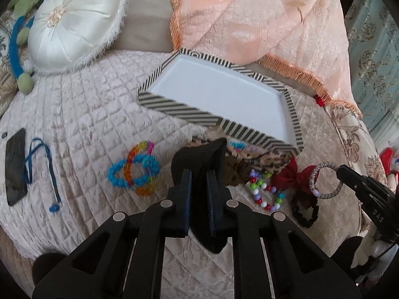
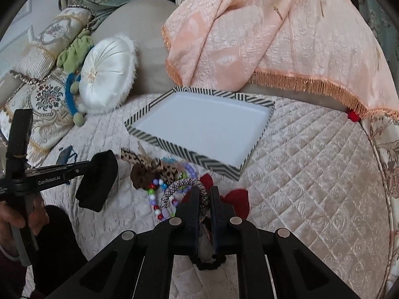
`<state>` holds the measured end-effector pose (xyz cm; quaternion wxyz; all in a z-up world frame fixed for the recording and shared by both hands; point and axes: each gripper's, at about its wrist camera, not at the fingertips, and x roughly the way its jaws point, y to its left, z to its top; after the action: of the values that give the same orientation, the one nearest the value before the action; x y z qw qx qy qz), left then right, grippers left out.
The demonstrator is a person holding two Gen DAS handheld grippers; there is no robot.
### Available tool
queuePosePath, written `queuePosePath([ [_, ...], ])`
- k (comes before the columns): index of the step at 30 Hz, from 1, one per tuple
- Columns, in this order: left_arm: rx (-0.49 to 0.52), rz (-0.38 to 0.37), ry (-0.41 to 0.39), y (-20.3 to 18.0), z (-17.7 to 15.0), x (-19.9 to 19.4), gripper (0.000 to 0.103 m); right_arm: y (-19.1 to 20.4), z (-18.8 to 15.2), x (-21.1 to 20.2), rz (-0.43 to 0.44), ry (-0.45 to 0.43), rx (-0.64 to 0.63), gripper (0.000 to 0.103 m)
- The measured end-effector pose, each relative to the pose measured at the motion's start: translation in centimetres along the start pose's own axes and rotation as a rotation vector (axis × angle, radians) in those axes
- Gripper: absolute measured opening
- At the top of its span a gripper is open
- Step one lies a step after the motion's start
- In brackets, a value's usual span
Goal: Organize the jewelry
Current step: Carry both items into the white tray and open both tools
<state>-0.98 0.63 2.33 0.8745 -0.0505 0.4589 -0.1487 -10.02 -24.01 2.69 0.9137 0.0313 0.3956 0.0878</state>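
My left gripper (image 1: 199, 174) is shut on a black velvet hair piece (image 1: 199, 154), held just above the quilted bed cover. In the right wrist view the same gripper (image 2: 89, 168) comes in from the left with the black piece (image 2: 99, 182) hanging from it. My right gripper (image 2: 205, 194) is shut on a grey braided hair tie (image 2: 182, 186), also lifted off the cover. The left wrist view shows that gripper (image 1: 343, 172) and the tie (image 1: 324, 182) at the right. A tray with a striped rim (image 1: 179, 109) and a bare white inside lies just beyond both grippers, its rim (image 2: 184, 149) close ahead in the right wrist view.
On the cover lie blue and rainbow bead bracelets (image 1: 134, 167), a multicoloured bead bracelet (image 1: 264, 191), a red bow (image 1: 291, 174), a black scrunchie (image 1: 305, 211) and a leopard-print bow (image 2: 149, 164). A phone (image 1: 16, 167) with a blue cord lies far left. A white round cushion (image 1: 74, 22) and peach throw (image 1: 261, 17) sit behind.
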Motion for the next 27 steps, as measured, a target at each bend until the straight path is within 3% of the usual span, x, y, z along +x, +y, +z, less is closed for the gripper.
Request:
queuePosePath([
  [8,-0.019,0.004,-0.051,0.5,5.7,0.8,0.01,-0.9,3.8,2.2,-0.006,-0.028,0.051,0.007],
  [12,-0.068,-0.02,-0.032,1.5,9.6,3.6,0.01,-1.5,6.0,5.2,-0.016,-0.016,0.091,0.007],
  [18,-0.092,0.012,-0.033,2.3,14.1,8.2,0.01,-2.7,7.6,10.3,-0.036,0.038,0.162,0.007],
  [23,-0.043,0.104,0.033,2.8,14.8,12.9,0.01,-3.9,7.4,14.1,-0.035,0.111,0.215,0.007],
  [27,-0.018,0.176,0.069,3.7,13.8,14.4,0.01,-3.7,7.1,14.9,-0.04,0.154,0.176,0.007],
])
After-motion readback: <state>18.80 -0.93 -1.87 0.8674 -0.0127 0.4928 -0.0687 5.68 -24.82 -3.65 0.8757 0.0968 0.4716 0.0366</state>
